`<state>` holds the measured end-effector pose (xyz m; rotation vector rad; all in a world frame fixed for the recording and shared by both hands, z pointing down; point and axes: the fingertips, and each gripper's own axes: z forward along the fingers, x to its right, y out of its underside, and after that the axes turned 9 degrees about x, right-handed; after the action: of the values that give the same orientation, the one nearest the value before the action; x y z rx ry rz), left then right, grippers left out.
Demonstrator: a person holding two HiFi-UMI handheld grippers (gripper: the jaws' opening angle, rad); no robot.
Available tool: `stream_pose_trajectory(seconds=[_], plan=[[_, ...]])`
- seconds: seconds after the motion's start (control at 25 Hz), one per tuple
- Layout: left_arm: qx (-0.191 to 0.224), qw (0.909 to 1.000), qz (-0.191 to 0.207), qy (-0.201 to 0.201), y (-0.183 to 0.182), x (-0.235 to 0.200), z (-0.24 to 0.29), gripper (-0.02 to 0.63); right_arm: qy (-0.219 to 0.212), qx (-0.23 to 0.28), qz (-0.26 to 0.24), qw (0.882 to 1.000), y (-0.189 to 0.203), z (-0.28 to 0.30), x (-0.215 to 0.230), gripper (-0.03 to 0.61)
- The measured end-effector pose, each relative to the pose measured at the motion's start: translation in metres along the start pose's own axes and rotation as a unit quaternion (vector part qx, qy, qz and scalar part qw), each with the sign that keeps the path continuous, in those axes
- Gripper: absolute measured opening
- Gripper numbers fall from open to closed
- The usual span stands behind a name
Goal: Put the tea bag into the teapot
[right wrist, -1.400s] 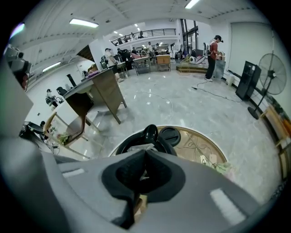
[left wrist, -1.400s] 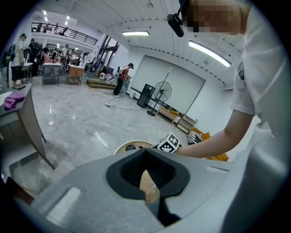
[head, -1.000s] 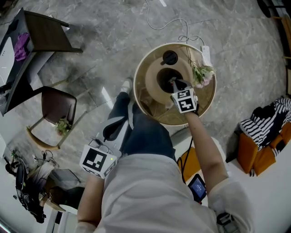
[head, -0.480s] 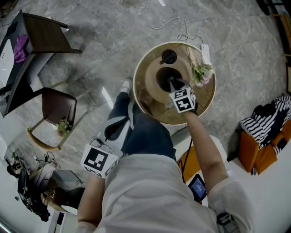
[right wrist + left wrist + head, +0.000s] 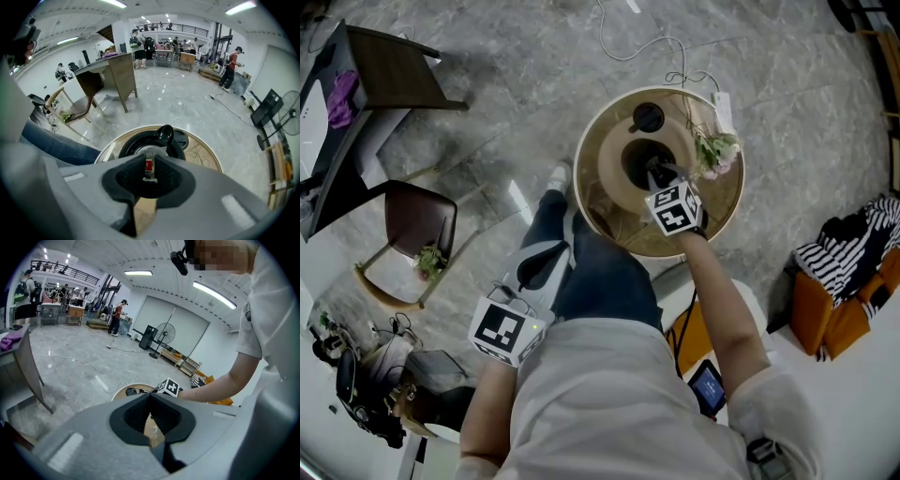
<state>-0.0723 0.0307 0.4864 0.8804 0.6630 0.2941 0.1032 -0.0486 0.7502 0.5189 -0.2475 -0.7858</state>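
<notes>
On the round tan table (image 5: 722,208) stands the black teapot (image 5: 639,161), its top uncovered. Its lid (image 5: 649,117) lies beside it on the far side. My right gripper (image 5: 654,172) hangs over the teapot's mouth. In the right gripper view this gripper (image 5: 149,158) is shut on the tea bag's red and white tag (image 5: 149,165), just above the teapot (image 5: 140,144) and its handle (image 5: 164,134). The bag itself is hidden under the jaws. My left gripper (image 5: 525,281) is held low by the person's lap, away from the table; the left gripper (image 5: 150,397) is shut with nothing in it.
A spray of pale flowers (image 5: 717,150) lies on the table's right side, and a white cable (image 5: 642,47) runs across the floor behind it. A brown chair (image 5: 417,225) and a dark desk (image 5: 389,80) stand to the left. Striped cloth (image 5: 853,239) lies at right.
My right gripper has edged a little left, closer over the teapot's mouth, still holding the tag. The left gripper has hardly moved.
</notes>
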Motion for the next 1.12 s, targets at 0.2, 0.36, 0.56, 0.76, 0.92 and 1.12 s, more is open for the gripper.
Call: stream_pose_trajectory(seconds=[0.2, 0.36, 0.56, 0.76, 0.92, 1.12], plan=[[0.002, 1.0, -0.003, -0.005, 0.003, -0.004, -0.001, 0.006, 0.002, -0.041, -0.045, 0.998, 0.006, 0.012, 0.001, 0.044], [0.002, 1.0, -0.004, -0.008, 0.002, -0.005, -0.001, 0.008, 0.002, -0.066, -0.086, 0.994, 0.006, 0.022, 0.001, 0.043], [0.003, 0.9999, -0.007, -0.011, 0.0, -0.008, 0.0, 0.006, 0.004, -0.079, -0.111, 0.991, 0.006, 0.027, 0.002, 0.043], [0.005, 1.0, -0.006, -0.006, -0.001, -0.009, 0.001, 0.006, -0.005, -0.067, -0.092, 0.993, 0.003, 0.025, 0.001, 0.043], [0.008, 1.0, -0.001, 0.005, -0.006, -0.01, 0.002, 0.006, -0.006, -0.056, -0.056, 0.997, -0.004, 0.011, 0.0, 0.043], [0.011, 0.9995, 0.012, 0.027, -0.015, -0.009, 0.005, 0.008, 0.002, -0.018, 0.013, 1.0, -0.017, -0.021, 0.0, 0.023]])
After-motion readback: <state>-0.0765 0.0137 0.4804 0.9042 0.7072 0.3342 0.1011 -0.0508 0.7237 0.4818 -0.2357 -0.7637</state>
